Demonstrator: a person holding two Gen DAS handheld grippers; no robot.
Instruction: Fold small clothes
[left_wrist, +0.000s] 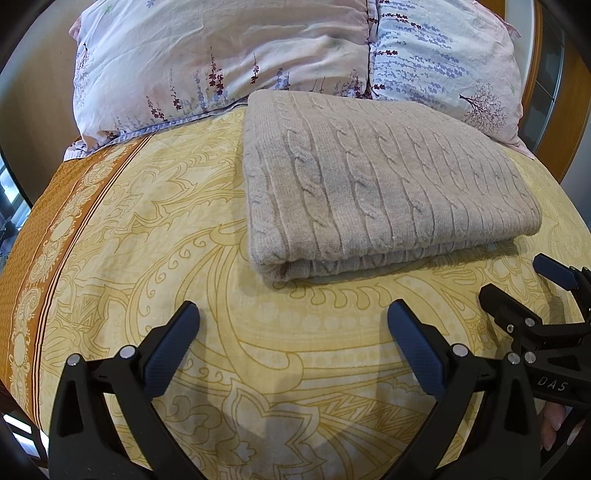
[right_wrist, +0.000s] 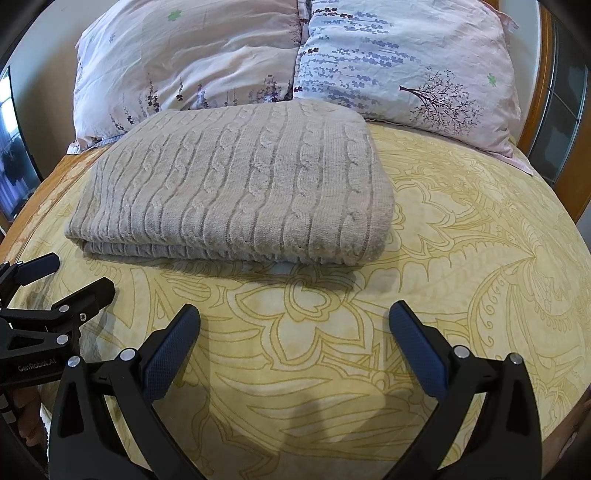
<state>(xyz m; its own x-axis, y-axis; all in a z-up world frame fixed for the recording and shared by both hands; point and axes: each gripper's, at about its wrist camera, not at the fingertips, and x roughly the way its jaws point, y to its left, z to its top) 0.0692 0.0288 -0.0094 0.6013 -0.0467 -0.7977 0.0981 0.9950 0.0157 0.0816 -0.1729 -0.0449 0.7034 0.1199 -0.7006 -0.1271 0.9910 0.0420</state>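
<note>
A beige cable-knit sweater (left_wrist: 376, 184) lies folded in a neat rectangle on the yellow patterned bedsheet (left_wrist: 295, 350); it also shows in the right wrist view (right_wrist: 236, 192). My left gripper (left_wrist: 293, 314) is open and empty, a short way in front of the sweater's near folded edge. My right gripper (right_wrist: 295, 315) is open and empty, also just in front of the sweater. The right gripper shows at the right edge of the left wrist view (left_wrist: 524, 284), and the left gripper at the left edge of the right wrist view (right_wrist: 70, 277).
Two floral pillows (left_wrist: 229, 62) (right_wrist: 402, 66) lean against the wooden headboard (right_wrist: 546, 74) behind the sweater. The sheet has an orange border (left_wrist: 48, 229) along the bed's left side. A window or screen (right_wrist: 11, 155) is at far left.
</note>
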